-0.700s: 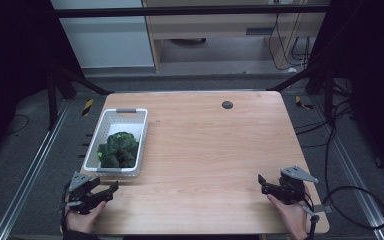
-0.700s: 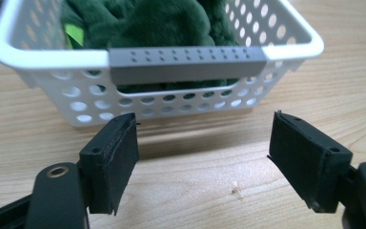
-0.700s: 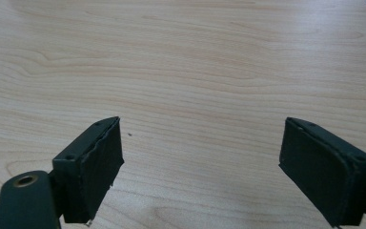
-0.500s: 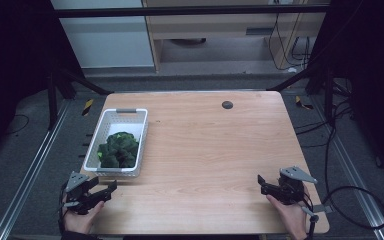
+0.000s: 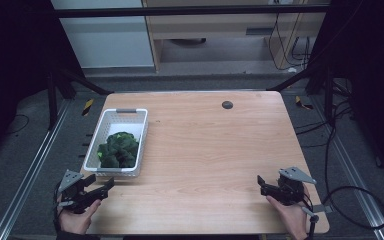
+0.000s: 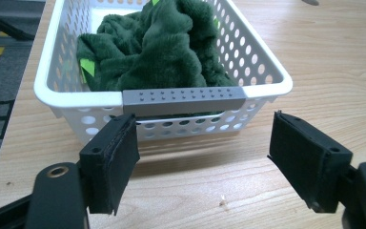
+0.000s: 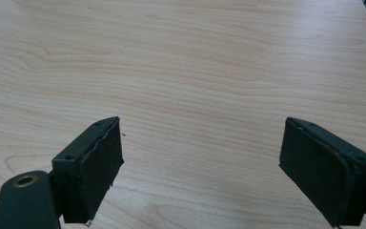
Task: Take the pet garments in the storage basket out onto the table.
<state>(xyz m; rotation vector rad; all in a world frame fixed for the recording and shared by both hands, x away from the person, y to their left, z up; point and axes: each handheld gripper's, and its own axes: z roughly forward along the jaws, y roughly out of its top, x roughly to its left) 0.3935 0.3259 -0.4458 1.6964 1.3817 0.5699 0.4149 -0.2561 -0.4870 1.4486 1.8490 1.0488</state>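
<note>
The pale wooden table carries a white perforated plastic basket at its nine o'clock edge, with a crumpled dark green plush cloth inside it. Nothing looks started: the left tool, at the basket's six o'clock, gapes empty, and the right tool at five o'clock likewise.

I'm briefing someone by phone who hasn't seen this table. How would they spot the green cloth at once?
Start at the wooden table and go to its left edge, where a white perforated basket stands just ahead of the left gripper. The green cloth lies bunched inside it: dark, plush, and the only soft thing there.
</note>
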